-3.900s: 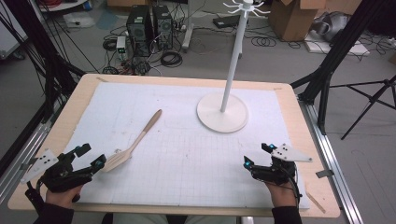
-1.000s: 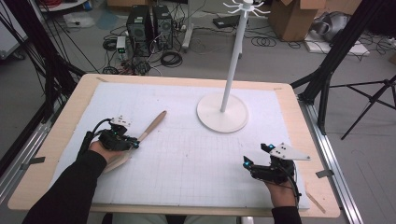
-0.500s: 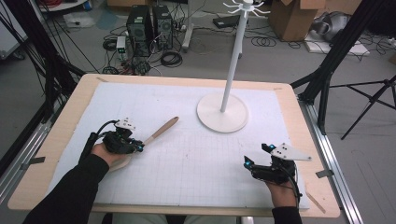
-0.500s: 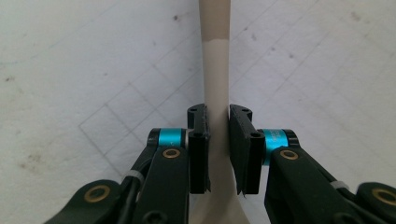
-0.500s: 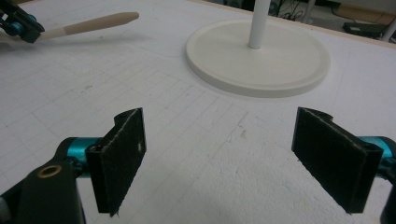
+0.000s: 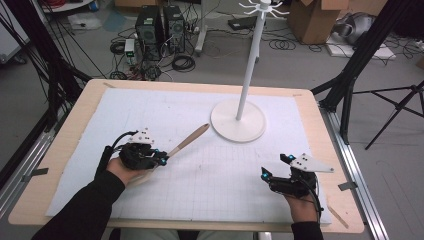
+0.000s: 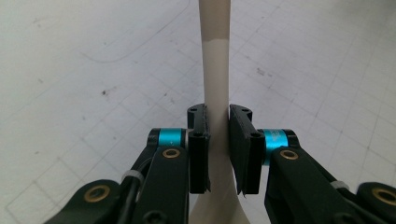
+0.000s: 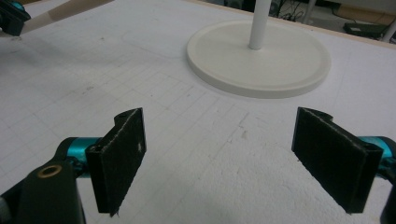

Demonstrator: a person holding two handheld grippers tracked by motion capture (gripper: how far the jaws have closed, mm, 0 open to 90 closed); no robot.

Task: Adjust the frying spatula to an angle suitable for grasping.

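Your right gripper [image 6: 272,176] sits where it was at the near right of the desk [image 6: 320,125], fingers [image 8: 122,151] spread wide with nothing between them. Your left gripper [image 6: 161,159] has come in from the near left corner and closed on the wooden spoon [image 6: 189,141]; its fingers [image 7: 200,149] now clamp the neck just above the bowl. The spoon has left the white mat [image 6: 150,110], and its handle points up and away toward the stand [image 6: 239,120], which stands farther back, well apart from the handle tip. The pickup looks done; I judge that carrying the spoon to the stand's hooks [image 6: 262,7] comes next.
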